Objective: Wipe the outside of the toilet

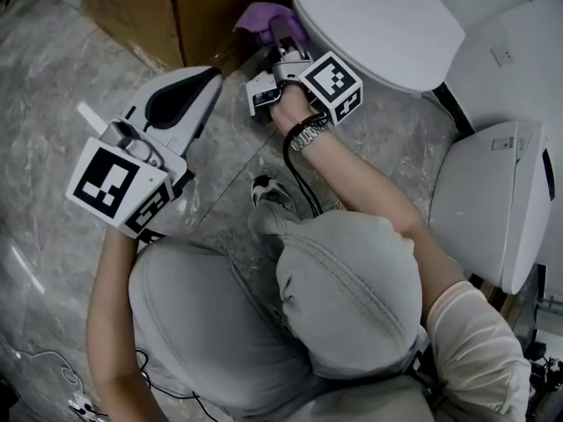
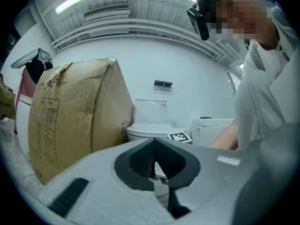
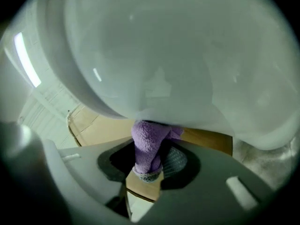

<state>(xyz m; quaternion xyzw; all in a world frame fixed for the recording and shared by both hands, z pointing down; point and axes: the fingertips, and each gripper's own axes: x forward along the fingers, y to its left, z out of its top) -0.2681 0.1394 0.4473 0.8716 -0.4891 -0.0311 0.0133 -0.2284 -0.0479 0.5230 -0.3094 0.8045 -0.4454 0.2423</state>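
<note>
- The toilet (image 1: 378,25) sits at one o'clock in the head view, lid down.
- A purple cloth (image 1: 271,18) presses against the bowl's outer wall at twelve o'clock.
- The right gripper (image 1: 280,35) clamps that cloth between its jaws.
- The left gripper (image 1: 207,82), at nine o'clock, has its jaws together on nothing.
- A cardboard box (image 1: 167,7) stands at eleven o'clock, beside the cloth.

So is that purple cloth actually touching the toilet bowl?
Touching. The right gripper view shows the purple cloth pressed against the toilet bowl from underneath.
</note>
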